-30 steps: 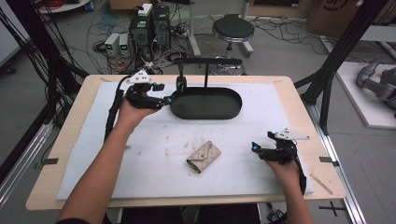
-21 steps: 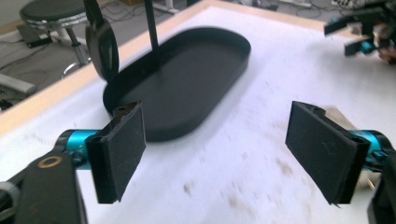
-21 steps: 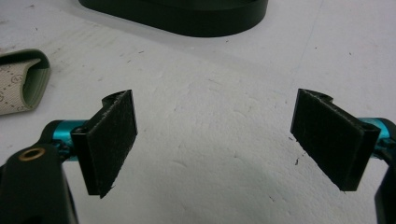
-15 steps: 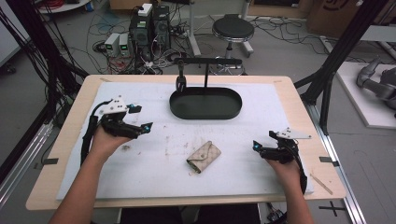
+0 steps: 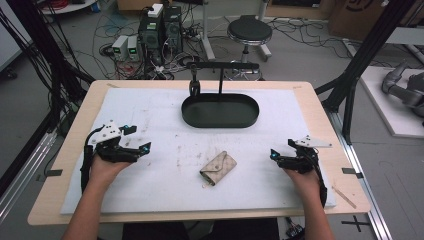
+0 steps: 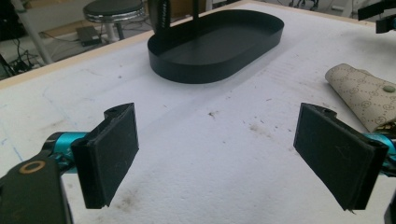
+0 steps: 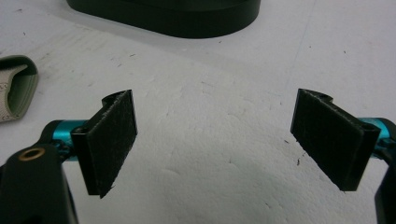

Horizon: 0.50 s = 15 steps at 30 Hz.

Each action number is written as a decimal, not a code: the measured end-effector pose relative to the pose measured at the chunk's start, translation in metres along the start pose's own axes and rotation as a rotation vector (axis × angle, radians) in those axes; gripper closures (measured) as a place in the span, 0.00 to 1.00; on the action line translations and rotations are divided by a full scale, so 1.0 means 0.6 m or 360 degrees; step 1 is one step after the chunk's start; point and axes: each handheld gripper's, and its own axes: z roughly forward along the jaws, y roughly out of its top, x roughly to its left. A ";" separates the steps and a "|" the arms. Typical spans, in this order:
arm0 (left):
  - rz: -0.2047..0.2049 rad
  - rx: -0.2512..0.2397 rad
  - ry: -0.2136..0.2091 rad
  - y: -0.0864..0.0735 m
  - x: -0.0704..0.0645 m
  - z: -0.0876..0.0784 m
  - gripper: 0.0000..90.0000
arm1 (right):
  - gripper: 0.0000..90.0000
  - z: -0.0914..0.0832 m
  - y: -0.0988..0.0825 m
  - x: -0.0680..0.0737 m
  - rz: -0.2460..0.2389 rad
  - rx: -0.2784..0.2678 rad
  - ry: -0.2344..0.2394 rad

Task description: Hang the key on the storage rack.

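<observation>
reach with left gripper [image 5: 141, 148] fingers spread wide, nothing between, jaws just opened, around little wallet [image 5: 218, 168].

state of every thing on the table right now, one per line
left hand-held gripper: open, nothing between its jaws, which have just been opening
right hand-held gripper: open, nothing held
beige pouch: snapped shut, lying flat on the white mat, untouched
black oval tray: upright, empty
stand: upright in the tray
</observation>
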 end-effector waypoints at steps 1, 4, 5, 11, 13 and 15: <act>0.0005 0.0003 0.0012 -0.002 0.001 -0.001 0.15 | 0.16 0.000 0.000 0.000 0.0003 -0.0001 -0.0001; 0.0000 0.0005 0.0035 -0.005 0.002 -0.001 0.15 | 0.16 0.003 0.000 -0.001 -0.0009 0.0005 -0.0003; 0.0001 0.0006 0.0032 -0.005 0.002 -0.001 0.15 | 0.16 0.003 0.000 -0.001 -0.0009 0.0005 -0.0003; 0.0003 0.0017 0.0045 -0.014 -0.002 -0.006 0.15 | 0.16 0.005 0.007 -0.001 -0.0004 -0.0013 -0.0012; -0.0018 0.0015 0.0052 -0.015 0.001 -0.007 0.15 | 0.16 0.006 0.008 0.001 -0.0003 -0.0018 -0.0020; -0.0029 0.0015 0.0056 -0.015 0.002 -0.007 0.15 | 0.16 0.007 0.008 0.000 -0.0015 -0.0002 -0.0017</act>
